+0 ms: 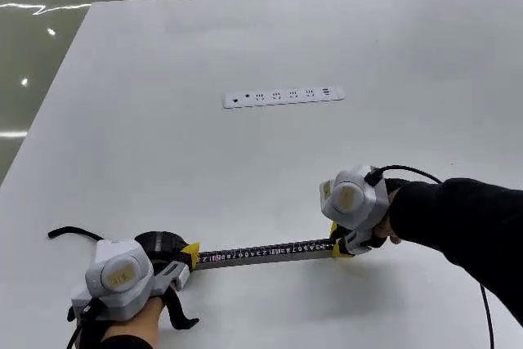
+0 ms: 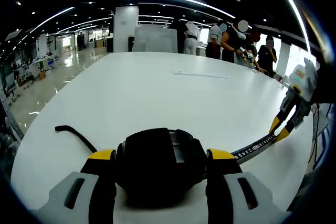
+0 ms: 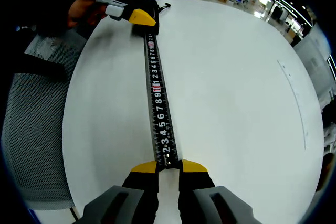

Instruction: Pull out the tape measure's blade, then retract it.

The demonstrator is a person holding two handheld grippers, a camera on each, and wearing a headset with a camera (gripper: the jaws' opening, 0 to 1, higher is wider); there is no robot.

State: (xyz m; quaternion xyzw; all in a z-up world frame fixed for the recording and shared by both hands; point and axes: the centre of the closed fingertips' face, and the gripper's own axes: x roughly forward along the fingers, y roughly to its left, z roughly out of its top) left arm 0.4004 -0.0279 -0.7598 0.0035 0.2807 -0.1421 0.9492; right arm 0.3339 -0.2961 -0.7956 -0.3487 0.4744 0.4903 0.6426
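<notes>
A black tape measure case (image 1: 163, 248) (image 2: 159, 162) lies near the table's front left, and my left gripper (image 1: 181, 261) (image 2: 161, 155) is shut on it. Its dark blade (image 1: 263, 252) (image 3: 158, 108) (image 2: 254, 146) runs out to the right, flat over the white table (image 1: 270, 153). My right gripper (image 1: 335, 245) (image 3: 167, 166) is shut on the blade's free end, its yellow-tipped fingers (image 3: 193, 166) pinching near the low numbers. The case's black wrist strap (image 1: 69, 233) (image 2: 73, 132) trails off to the left. In the right gripper view the left gripper (image 3: 137, 17) sits at the blade's far end.
A white power strip (image 1: 283, 96) (image 2: 200, 75) lies across the middle of the table, beyond the blade. A grey mesh chair (image 3: 31, 129) stands by the table's near edge. Several people (image 2: 231, 38) stand past the far end. A black cable (image 1: 413, 171) runs from the right gripper.
</notes>
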